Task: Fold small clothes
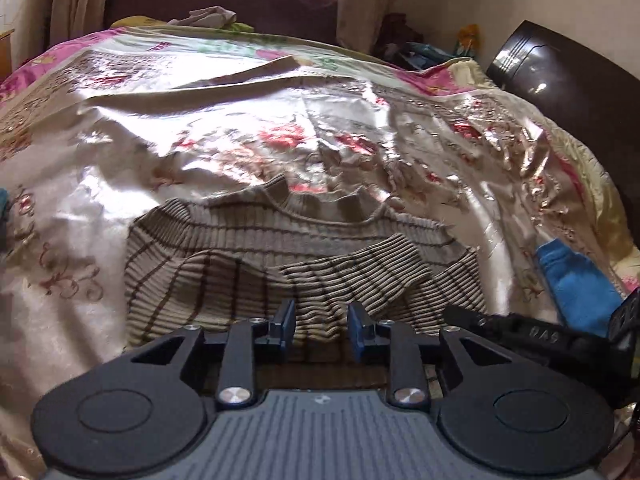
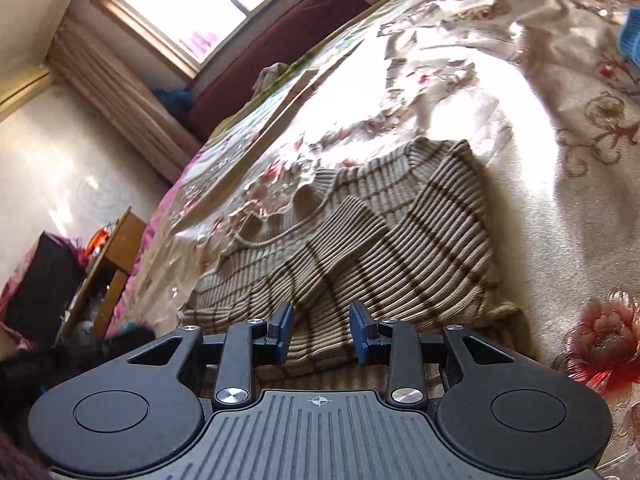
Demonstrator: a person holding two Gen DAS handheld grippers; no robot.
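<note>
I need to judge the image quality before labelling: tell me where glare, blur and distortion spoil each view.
Left wrist view: sunlight glares off the satin bedspread, fisheye bends the bed's edges, the striped sweater stays fairly sharp. Right wrist view: the window and a bedspread patch beyond the sweater are blown out, the frame is tilted, corners soft.

Your surroundings, non-task only: shiny cream satin bedspread with red floral embroidery (image 1: 248, 128) covers whole bed, creased, sun glare across middle. Pink-bordered edge at far side. Dark glossy wooden headboard (image 1: 560, 76) at right. Maroon upholstered sofa (image 1: 224, 4) under bright window (image 2: 200, 4), beige curtains (image 1: 76, 0) either side. Crumpled grey cloth (image 1: 208, 18) at far bed edge. Small wooden side table (image 2: 112, 264) beside bed, cluttered, contents unclear.
</note>
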